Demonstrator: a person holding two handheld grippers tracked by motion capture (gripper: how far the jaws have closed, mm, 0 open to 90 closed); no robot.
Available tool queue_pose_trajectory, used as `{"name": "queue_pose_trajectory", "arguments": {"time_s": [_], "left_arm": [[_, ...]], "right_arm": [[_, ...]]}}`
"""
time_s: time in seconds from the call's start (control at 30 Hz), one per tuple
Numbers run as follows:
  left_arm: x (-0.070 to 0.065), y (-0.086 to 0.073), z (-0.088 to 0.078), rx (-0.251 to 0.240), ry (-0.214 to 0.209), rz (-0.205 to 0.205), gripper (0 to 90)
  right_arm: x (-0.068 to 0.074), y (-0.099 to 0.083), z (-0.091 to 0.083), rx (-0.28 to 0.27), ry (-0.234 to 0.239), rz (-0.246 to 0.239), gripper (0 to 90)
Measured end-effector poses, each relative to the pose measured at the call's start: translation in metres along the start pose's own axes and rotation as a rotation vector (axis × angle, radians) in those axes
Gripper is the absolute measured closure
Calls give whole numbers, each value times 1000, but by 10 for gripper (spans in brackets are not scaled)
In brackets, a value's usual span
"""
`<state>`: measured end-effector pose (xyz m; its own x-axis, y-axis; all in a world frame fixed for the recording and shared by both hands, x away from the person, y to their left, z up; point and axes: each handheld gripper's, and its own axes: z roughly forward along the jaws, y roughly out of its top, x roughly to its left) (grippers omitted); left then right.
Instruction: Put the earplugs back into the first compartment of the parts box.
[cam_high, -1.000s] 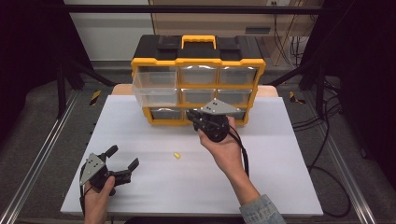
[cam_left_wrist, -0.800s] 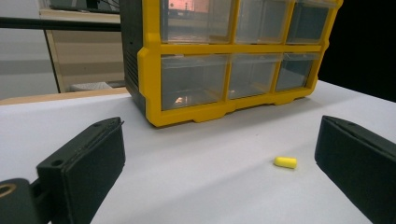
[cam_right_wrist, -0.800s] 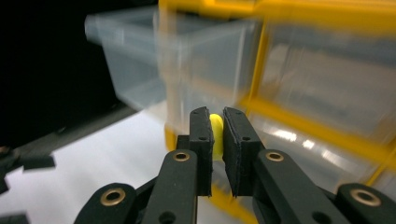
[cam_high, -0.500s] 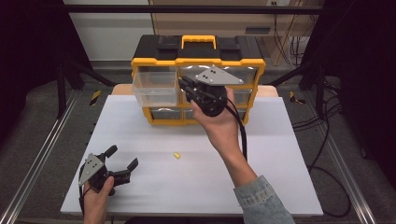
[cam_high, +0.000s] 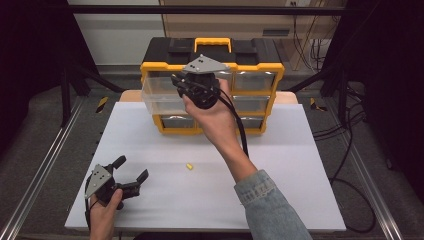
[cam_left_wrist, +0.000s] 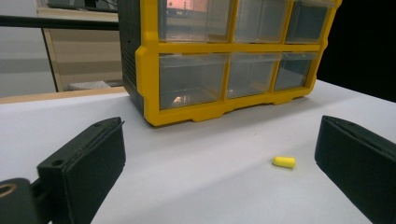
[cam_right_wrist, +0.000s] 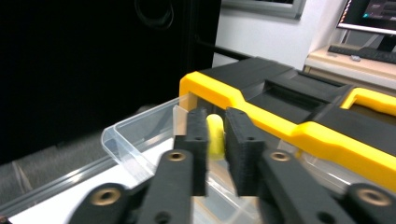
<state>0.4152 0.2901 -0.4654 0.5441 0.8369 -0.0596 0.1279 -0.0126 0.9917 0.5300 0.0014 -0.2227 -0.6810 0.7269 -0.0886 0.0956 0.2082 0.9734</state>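
R gripper (cam_right_wrist: 215, 140) jaws pinch a yellow earplug (cam_right_wrist: 214, 136) above the pulled-out clear drawer (cam_high: 162, 95) of the yellow organizer (cam_high: 260, 70) at desk (cam_high: 300, 165) far edge. L gripper (cam_high: 131, 175), jaws spread, near-left corner. 2nd earplug (cam_high: 189, 166) mid-desk.

Bright table, dark surround; near jaws blurred

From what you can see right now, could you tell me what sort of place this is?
Probably a lab or workshop data-collection bench: a white table inside a black metal frame, a yellow drawer organizer, loose cables on the floor, and a monitor and keyboard nearby.
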Motion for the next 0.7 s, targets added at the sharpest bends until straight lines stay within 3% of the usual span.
{"name": "queue_pose_trajectory", "arguments": {"time_s": [0.07,0.23,0.27,0.3,0.33,0.37,0.43,0.47,0.7], "left_arm": [[-1,0,-1,-1,-1,3,15],[2,0,-2,-10,4,-7,15],[2,0,-2,-10,4,-7,15],[2,0,-2,-9,4,-7,15],[2,0,-2,-9,4,-7,15],[2,0,-2,-10,5,-7,15],[2,0,-2,-9,5,-6,15],[2,1,-3,-9,8,-5,15],[2,0,-3,-9,8,-2,14]], "right_arm": [[1,2,3,5,-6,-4,627],[4,3,-9,-19,-26,-6,455],[4,3,-9,-19,-26,-6,455],[5,1,-16,-29,-36,-7,368],[5,1,-16,-29,-36,-7,368],[5,-1,-23,-33,-39,-9,267],[5,-3,-25,-34,-39,-9,221],[5,-7,-30,-25,-37,-4,149],[4,-24,-41,-7,-21,8,106]]}}
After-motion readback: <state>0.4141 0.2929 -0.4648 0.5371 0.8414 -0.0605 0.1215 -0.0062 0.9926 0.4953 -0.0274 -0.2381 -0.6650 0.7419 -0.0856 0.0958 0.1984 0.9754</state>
